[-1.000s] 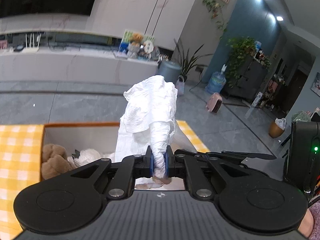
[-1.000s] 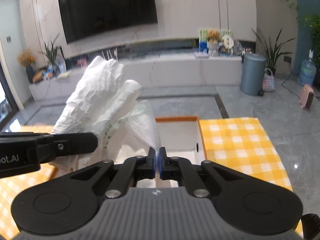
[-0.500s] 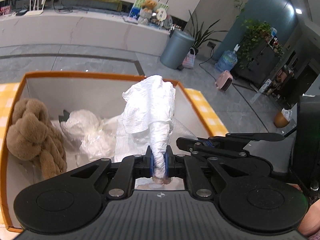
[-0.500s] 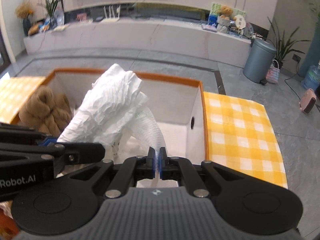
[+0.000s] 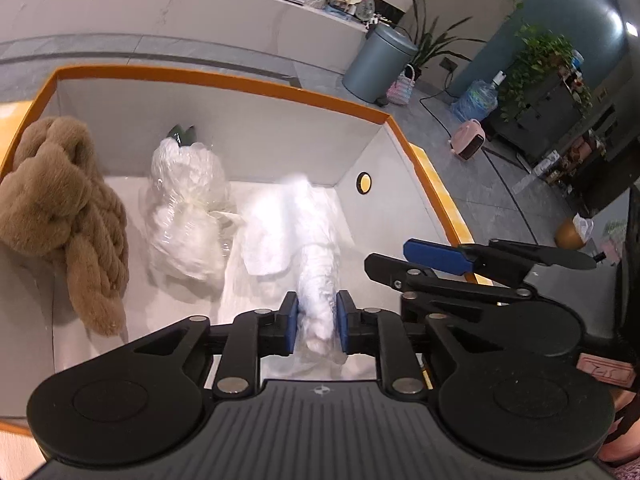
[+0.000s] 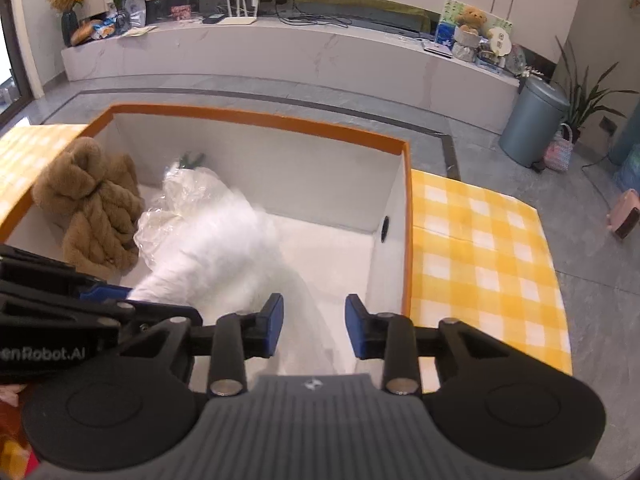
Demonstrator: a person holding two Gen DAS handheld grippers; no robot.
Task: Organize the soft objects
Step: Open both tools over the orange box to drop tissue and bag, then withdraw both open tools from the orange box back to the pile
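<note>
Left wrist view: the left tongs, just opening, are straddling the bundle's near tail, its length running straight ahead inside the box; the right tongs are gaping empty.

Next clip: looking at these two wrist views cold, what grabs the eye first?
The orange-rimmed white box fills both views. Inside, a fluffy brown plush toy slumps against its left wall beside a clear plastic-wrapped white bundle. Nearest, a blurred crinkled white bag is dropping between the opening left gripper and right gripper.
</note>
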